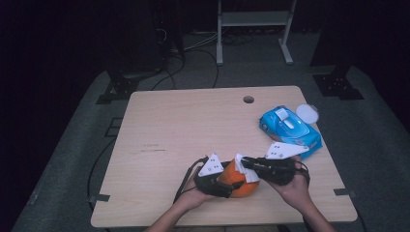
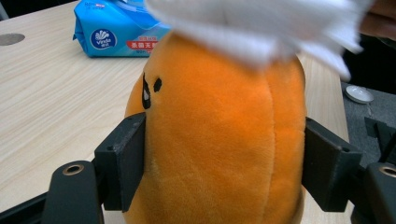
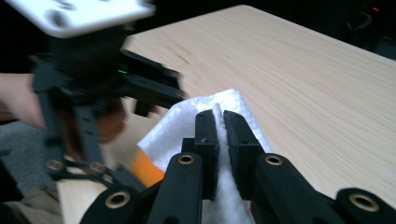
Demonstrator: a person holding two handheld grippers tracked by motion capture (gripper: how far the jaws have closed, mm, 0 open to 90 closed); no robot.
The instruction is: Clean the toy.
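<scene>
Orange plush toy point(image 2: 219, 140), small black face markings on one side, stands upright near the table's front edge. White wipe point(image 3: 219, 116), crumpled, lies draped over and touching the toy's top.

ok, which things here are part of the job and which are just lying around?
In the job:
- orange plush toy, clamped by the left gripper
- white wipe, pinched by the right gripper, lying on top of the toy

Lying about:
- blue wipes pack, back right on the table
- round white lid by the pack
</scene>
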